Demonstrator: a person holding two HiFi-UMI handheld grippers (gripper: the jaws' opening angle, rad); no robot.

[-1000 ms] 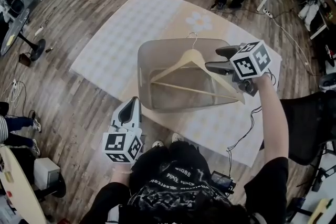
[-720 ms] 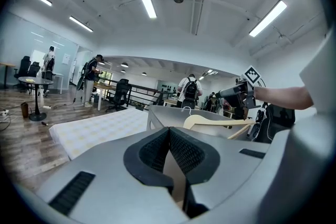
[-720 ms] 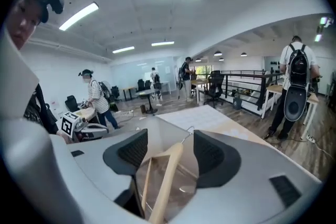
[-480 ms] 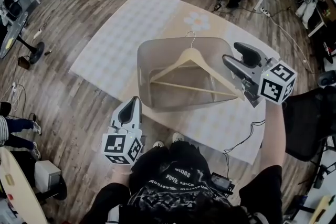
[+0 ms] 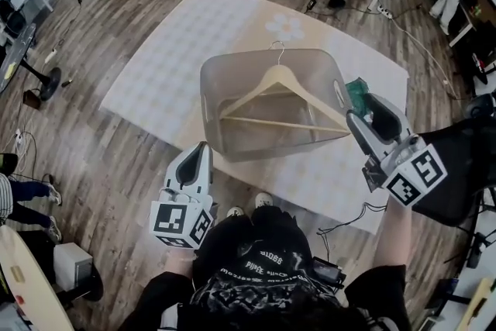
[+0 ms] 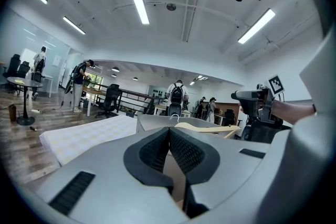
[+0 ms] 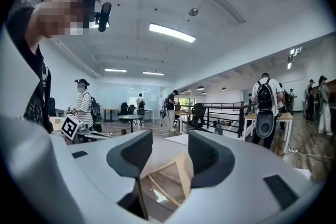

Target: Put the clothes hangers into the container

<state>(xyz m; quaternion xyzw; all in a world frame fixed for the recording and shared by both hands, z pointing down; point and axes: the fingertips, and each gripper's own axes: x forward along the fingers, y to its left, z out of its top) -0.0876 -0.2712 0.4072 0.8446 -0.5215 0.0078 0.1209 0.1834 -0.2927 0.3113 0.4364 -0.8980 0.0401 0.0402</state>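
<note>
A wooden clothes hanger (image 5: 283, 85) lies in the translucent grey container (image 5: 213, 108) on the rug, hook toward the far rim, its right end near the right wall. My right gripper (image 5: 361, 108) hovers just right of the container, apart from the hanger; its jaws are closing with nothing between them. Past the jaws of the right gripper (image 7: 169, 147), the hanger's corner (image 7: 181, 170) shows below in its own view. My left gripper (image 5: 200, 155) hangs at the container's near left corner. In its own view the left gripper (image 6: 169, 136) has pads pressed together and empty, with the hanger (image 6: 205, 126) beyond.
The container stands on a pale checked rug (image 5: 194, 35) over wood flooring. A cable (image 5: 349, 217) trails across the rug at the near right. Desks, office chairs and standing people line the far edge; a round table (image 5: 12, 50) stands left, a white box (image 5: 68, 256) near left.
The right gripper has drawn back from the hanger's right end, moving right and toward me. The hanger stays lying in the container. The left gripper has not moved.
</note>
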